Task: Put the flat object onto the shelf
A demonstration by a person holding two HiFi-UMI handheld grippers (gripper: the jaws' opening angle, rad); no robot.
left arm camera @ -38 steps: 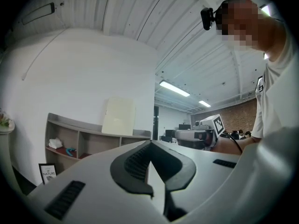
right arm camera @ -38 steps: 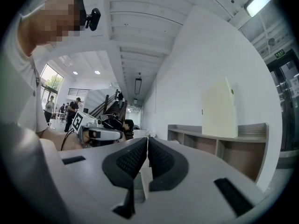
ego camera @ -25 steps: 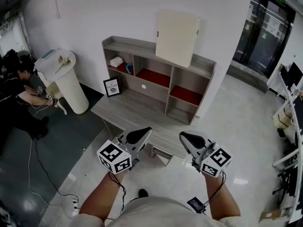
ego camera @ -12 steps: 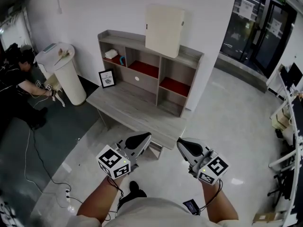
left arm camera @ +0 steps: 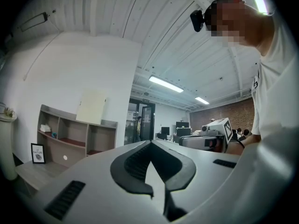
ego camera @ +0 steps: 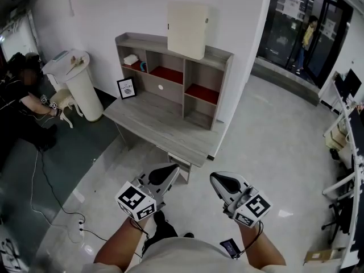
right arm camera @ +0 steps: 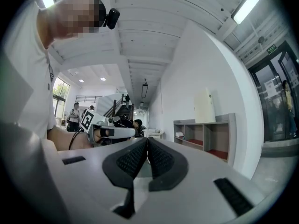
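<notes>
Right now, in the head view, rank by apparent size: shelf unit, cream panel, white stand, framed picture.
1. shelf unit, largest
2. cream panel and white stand, too alike to rank
3. framed picture, smallest

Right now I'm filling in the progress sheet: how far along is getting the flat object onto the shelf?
Done, it seems: the flat cream panel stands on top of the shelf against the wall. In hand: nothing; the left tongs and right tongs are both shut and empty. Left: nothing that shows.
</notes>
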